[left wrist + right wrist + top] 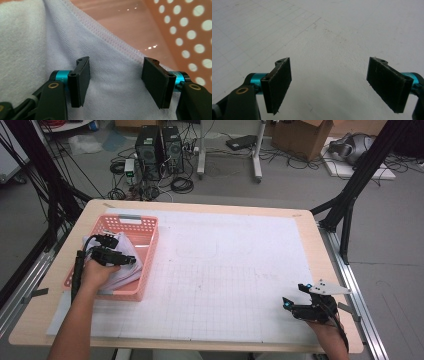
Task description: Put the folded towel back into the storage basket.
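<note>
White cloth (122, 265) lies bunched inside the pink basket (150, 251), which sits at about nine o'clock on the worktop (305, 227), near its left edge. We have the left tongs (131, 260) down in the basket over the cloth; in the left gripper view their jaws stand apart with the cloth (37, 45) spread beneath and between them, the stitched hem running toward one o'clock, and the pads not yet pressing on it. We judge the step in hand to be the reach for the cloth, before any grip is made. Our right tongs (294, 295) rest at about four o'clock on the gridded white mat (225, 270), well apart from the basket, jaws wide with nothing between them. The next move, as we read it, calls for lowering the left tongs a touch so a fold rises between the pads, then closing firmly enough that the soft fabric does not slip, and lifting straight up clear of the basket wall (190, 30) so the hem does not catch.
</note>
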### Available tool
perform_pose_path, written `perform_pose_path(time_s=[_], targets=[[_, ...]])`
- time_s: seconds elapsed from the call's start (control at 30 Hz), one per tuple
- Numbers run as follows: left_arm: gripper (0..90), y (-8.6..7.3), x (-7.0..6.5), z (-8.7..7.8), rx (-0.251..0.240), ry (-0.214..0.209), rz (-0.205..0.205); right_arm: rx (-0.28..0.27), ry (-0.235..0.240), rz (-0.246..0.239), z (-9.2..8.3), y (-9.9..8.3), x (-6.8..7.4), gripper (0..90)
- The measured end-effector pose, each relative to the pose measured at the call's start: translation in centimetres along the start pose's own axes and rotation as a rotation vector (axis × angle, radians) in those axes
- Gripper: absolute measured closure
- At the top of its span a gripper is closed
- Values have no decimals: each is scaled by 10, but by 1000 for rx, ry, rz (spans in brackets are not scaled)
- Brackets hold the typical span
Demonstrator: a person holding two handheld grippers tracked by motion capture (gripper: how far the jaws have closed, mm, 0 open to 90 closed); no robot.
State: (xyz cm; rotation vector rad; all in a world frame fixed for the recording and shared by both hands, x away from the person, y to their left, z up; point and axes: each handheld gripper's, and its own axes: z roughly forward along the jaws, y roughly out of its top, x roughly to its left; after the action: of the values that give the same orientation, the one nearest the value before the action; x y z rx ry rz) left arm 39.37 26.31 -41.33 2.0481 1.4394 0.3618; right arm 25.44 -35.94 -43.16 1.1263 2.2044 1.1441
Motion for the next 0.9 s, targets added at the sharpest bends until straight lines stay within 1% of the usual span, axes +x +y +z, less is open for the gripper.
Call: perform_pose_path(time_s=[0.07,0.1,0.17,0.2,0.23,0.27,0.3,0.37,0.4,0.43,0.47,0.5,0.53,0.57,0.6,0.63,0.67,0.7,0.73,0.77,0.83,0.9], targets=[[404,-1,-1,1,-14,-36,23,-1,-4,-2,0,0,0,191],[409,-1,-2,1,-19,-61,38,-3,-9,-1,0,0,-1,191],[434,-2,-5,2,-24,-121,81,-11,-13,3,0,0,-2,191],[453,-2,-6,2,-24,-143,105,-10,-13,4,-1,0,-2,191],[463,-3,-8,2,-28,-180,122,-11,-14,5,-1,0,-2,191],[482,-3,-9,2,-29,-209,149,-9,-13,4,-1,0,-1,191],[482,-3,-10,2,-32,-224,157,-7,-12,4,-1,0,-1,191],[472,-3,-10,0,-40,-270,167,-7,-13,-1,-1,0,-1,191],[473,-3,-10,-2,-55,-279,168,-5,-14,3,-1,0,-1,191],[480,-2,-9,-5,-80,-266,155,-5,-13,5,-1,0,-1,191],[464,-1,-8,-9,-112,-228,127,-5,-13,4,-2,0,-2,191],[411,1,-7,-14,-149,-172,91,-9,-14,4,-2,0,-3,191],[380,1,-5,-19,-188,-97,72,-6,-15,11,-2,-1,-3,191],[378,1,-3,-25,-232,-32,51,-7,-17,10,-2,-1,-3,191],[378,0,0,-30,-252,27,28,-6,-16,14,-2,-1,-3,191],[401,0,2,-35,-258,90,-2,-2,-17,11,-2,-1,-3,191],[400,-1,4,-38,-267,118,-17,-3,-15,5,-1,-1,-3,191],[409,-2,7,-42,-263,178,-42,-2,-15,5,-1,-1,-2,191],[425,-3,10,-44,-251,213,-58,-4,-15,2,-1,0,-2,191],[420,-5,12,-44,-238,220,-64,-3,-15,2,-1,0,-2,191],[426,-7,16,-40,-184,215,-79,-1,-13,4,0,0,-2,191],[380,-9,18,-33,-142,214,-83,-3,-11,2,1,0,-1,191]])
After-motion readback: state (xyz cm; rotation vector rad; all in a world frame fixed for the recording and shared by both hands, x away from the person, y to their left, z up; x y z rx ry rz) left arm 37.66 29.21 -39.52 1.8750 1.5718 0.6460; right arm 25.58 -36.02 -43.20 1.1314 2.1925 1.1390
